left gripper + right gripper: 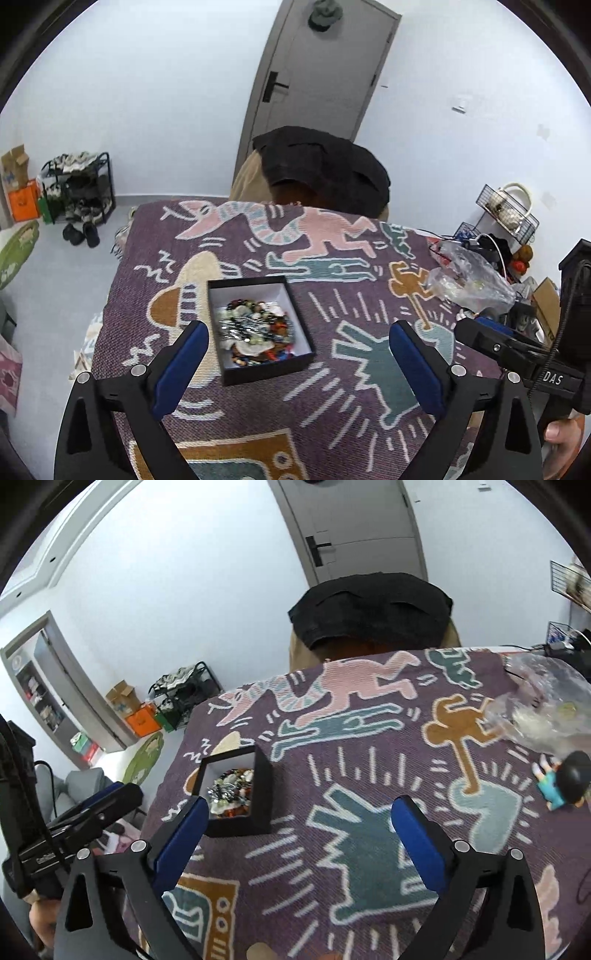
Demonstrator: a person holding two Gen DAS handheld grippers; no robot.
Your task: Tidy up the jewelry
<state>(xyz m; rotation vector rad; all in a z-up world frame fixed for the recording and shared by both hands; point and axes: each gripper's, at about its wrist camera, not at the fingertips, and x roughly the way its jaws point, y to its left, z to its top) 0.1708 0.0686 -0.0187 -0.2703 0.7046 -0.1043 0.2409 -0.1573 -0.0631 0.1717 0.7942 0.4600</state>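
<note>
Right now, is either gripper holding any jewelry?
No. The left gripper and right gripper both stand open and empty above the cloth, and the jewelry lies in the box.

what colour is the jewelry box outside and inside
The jewelry box is black outside, white inside; the left wrist view shows it best.

Purple woven cloth (332, 258) with pink, teal and brown cartoon figures, spread over the table. At its far edge, chair back draped with a black garment (325, 166). Behind that, grey door (325, 74) with a dark handle, set in a white wall. Crumpled clear plastic bag (469, 277) on the cloth's right side; small dark-haired figurine (565, 782) near it. On the floor at left, black shoe rack (79, 188), orange box (24, 199) beside it
</note>
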